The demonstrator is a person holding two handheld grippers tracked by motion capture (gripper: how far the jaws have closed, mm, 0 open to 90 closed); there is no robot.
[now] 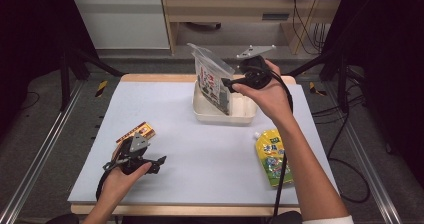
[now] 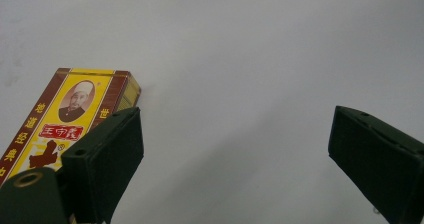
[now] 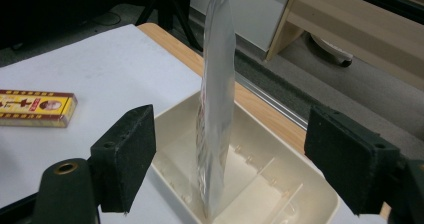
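Your table (image 1: 200, 154) has a big bare white top. Its near edge is cut off at the bottom of the high view. Most of the middle is open room to move in. There is 1 cream tray (image 1: 207, 115) near the far edge, with low dividers inside it. The far edge of the table runs close behind the tray.

There is 1 clear snack bag (image 1: 212, 79) standing up on its bottom edge inside the tray. In your right gripper view you see the bag (image 3: 217, 94) edge-on, so you cannot read its print, and its top is cut off. Your right gripper (image 1: 229, 84) is just beside the bag. Its jaws are wide apart with the bag between them. They do not touch it.

There is 1 yellow pouch (image 1: 272, 156) lying flat near the right edge. Your right arm and cable hide part of it.

There is 1 red and yellow box (image 1: 136, 132) lying flat on the left. Your left gripper (image 1: 159, 163) hides part of it. Its jaws are wide apart over bare table and hold nothing. In your left gripper view the box (image 2: 65, 121) sits behind 1 jaw, cut off at the side.
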